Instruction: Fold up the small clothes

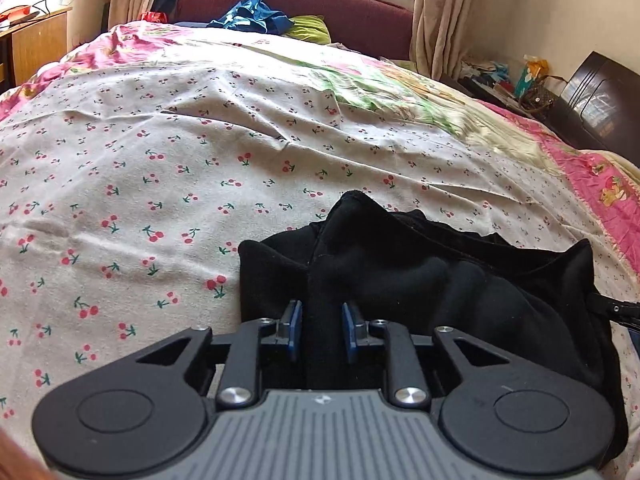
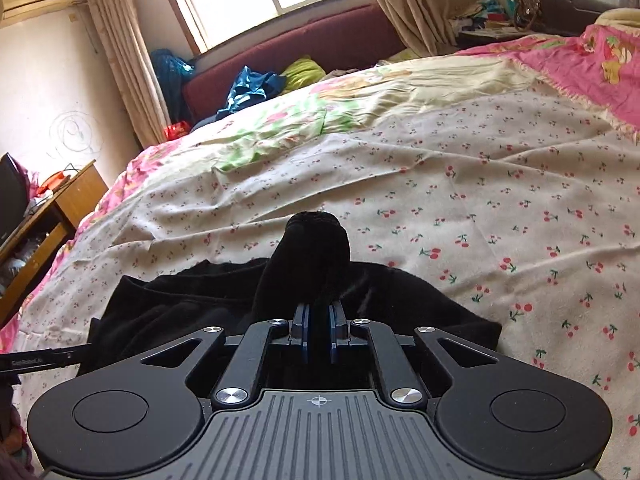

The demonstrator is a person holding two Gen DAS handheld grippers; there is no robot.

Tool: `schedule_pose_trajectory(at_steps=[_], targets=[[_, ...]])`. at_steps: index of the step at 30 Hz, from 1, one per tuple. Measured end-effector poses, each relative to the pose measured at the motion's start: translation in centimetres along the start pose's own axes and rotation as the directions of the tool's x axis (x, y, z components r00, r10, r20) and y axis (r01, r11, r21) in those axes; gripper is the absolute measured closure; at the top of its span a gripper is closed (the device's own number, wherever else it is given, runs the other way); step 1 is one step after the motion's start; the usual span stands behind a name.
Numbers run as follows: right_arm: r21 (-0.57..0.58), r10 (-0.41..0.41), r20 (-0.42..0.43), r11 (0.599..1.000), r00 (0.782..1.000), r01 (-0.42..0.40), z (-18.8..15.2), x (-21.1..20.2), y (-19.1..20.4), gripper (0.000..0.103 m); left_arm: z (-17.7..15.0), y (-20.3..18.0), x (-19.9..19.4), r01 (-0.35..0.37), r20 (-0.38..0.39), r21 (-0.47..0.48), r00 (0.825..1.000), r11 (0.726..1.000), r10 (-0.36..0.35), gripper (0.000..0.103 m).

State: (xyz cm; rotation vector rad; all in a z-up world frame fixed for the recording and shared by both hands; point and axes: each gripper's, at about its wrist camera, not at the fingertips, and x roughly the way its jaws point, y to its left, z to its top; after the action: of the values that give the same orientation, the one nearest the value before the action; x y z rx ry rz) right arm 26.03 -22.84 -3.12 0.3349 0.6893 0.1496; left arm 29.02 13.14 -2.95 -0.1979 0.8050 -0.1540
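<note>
A small black garment (image 1: 420,272) lies bunched on the cherry-print bedsheet (image 1: 160,160). My left gripper (image 1: 322,310) is shut on a fold of it, the black cloth pinched between the blue pads and rising past them. In the right wrist view the same black garment (image 2: 192,296) spreads to the left. My right gripper (image 2: 319,310) is shut on another fold, which stands up in a rounded hump ahead of the fingers. The other gripper's tip (image 2: 44,358) shows at the left edge. Both grippers hold the cloth just above the bed.
The cherry-print sheet (image 2: 500,200) covers the bed, with a pink floral quilt (image 1: 600,184) beyond it. Blue and green clothes (image 1: 256,14) lie by the maroon headboard (image 1: 360,8). A wooden desk (image 2: 48,216) stands left, a cluttered stand (image 1: 512,80) right.
</note>
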Motion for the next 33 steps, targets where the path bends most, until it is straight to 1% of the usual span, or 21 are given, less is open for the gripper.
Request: schedule_pose_trajectory(at_steps=[2, 4, 5, 6, 7, 9, 12, 15, 18, 20, 24, 26, 27, 29, 30, 31, 33], targets=[[0.0, 0.003, -0.004, 1.0, 1.0, -0.003, -0.2, 0.0, -0.2, 0.094, 0.0, -0.5, 0.2, -0.001, 0.008, 0.02, 1.0, 1.0, 0.0, 0.068], [0.004, 0.004, -0.004, 1.0, 1.0, -0.004, -0.1, -0.1, -0.4, 0.094, -0.1, -1.0, 0.3, -0.012, 0.013, 0.058, 1.0, 0.998, 0.012, 0.068], [0.009, 0.006, -0.004, 1.0, 1.0, -0.006, -0.1, 0.0, -0.4, 0.094, 0.0, -1.0, 0.8, -0.013, -0.007, 0.066, 1.0, 0.998, 0.014, 0.068], [0.016, 0.009, -0.003, 1.0, 1.0, -0.008, -0.1, -0.1, -0.4, 0.094, 0.1, -0.8, 1.3, -0.014, -0.029, 0.059, 0.999, 0.998, 0.016, 0.067], [0.02, 0.012, -0.002, 1.0, 1.0, -0.012, -0.1, -0.1, -0.3, 0.094, 0.3, -0.4, 1.6, -0.02, -0.042, 0.038, 0.999, 0.999, 0.022, 0.063], [0.02, 0.016, 0.002, 1.0, 1.0, -0.016, -0.2, -0.3, -0.2, 0.094, 0.6, 0.3, 1.4, -0.011, -0.033, -0.004, 0.999, 1.0, 0.011, 0.063], [0.021, 0.026, 0.006, 0.999, 1.0, -0.027, -0.1, -0.7, -0.1, 0.094, 0.6, -0.1, 1.0, 0.0, -0.024, 0.019, 1.0, 1.0, 0.001, 0.063], [0.028, 0.025, 0.003, 0.999, 1.0, -0.025, -0.1, -0.5, -0.1, 0.094, 0.4, -0.7, 2.0, -0.015, -0.054, 0.058, 0.998, 0.998, 0.018, 0.062], [0.039, 0.028, 0.002, 0.999, 1.0, -0.028, -0.2, -0.5, -0.4, 0.094, 0.6, -0.4, 2.5, -0.007, -0.065, 0.043, 0.998, 0.999, 0.01, 0.06], [0.041, 0.028, 0.002, 0.999, 1.0, -0.028, -0.2, -0.5, -0.6, 0.094, 0.3, -0.1, 1.7, 0.0, -0.063, 0.028, 0.998, 1.0, 0.002, 0.059], [0.043, 0.038, 0.003, 0.998, 0.999, -0.038, -0.3, -0.5, -0.7, 0.093, -1.3, -0.6, -0.2, -0.024, -0.058, 0.114, 0.998, 0.993, 0.031, 0.055], [0.046, 0.041, 0.002, 0.998, 0.999, -0.042, -0.5, -0.5, -0.6, 0.093, -1.4, -0.3, -0.3, -0.023, -0.058, 0.099, 0.998, 0.995, 0.029, 0.055], [0.046, 0.042, 0.001, 0.998, 0.999, -0.042, -0.6, -0.5, -0.6, 0.093, -1.2, -0.2, -0.1, -0.018, -0.061, 0.081, 0.998, 0.997, 0.023, 0.055], [0.045, 0.041, -0.005, 0.998, 0.999, -0.041, -0.7, -0.4, -0.4, 0.093, -0.7, -0.6, 0.3, 0.007, -0.066, 0.06, 0.998, 0.998, -0.003, 0.061], [0.044, 0.038, -0.007, 0.998, 0.999, -0.038, -0.8, -0.4, -0.4, 0.093, -0.5, -1.0, 0.4, 0.03, -0.071, 0.064, 0.997, 0.998, -0.025, 0.063], [0.045, 0.038, -0.007, 0.998, 0.999, -0.037, -0.7, -0.4, -0.5, 0.093, -0.4, -1.5, 0.3, 0.049, -0.067, 0.077, 0.997, 0.996, -0.044, 0.069], [0.046, 0.038, -0.003, 0.998, 0.999, -0.038, -0.6, -0.5, -0.6, 0.093, -0.6, -2.3, -0.1, 0.06, -0.045, 0.12, 0.997, 0.991, -0.055, 0.069]])
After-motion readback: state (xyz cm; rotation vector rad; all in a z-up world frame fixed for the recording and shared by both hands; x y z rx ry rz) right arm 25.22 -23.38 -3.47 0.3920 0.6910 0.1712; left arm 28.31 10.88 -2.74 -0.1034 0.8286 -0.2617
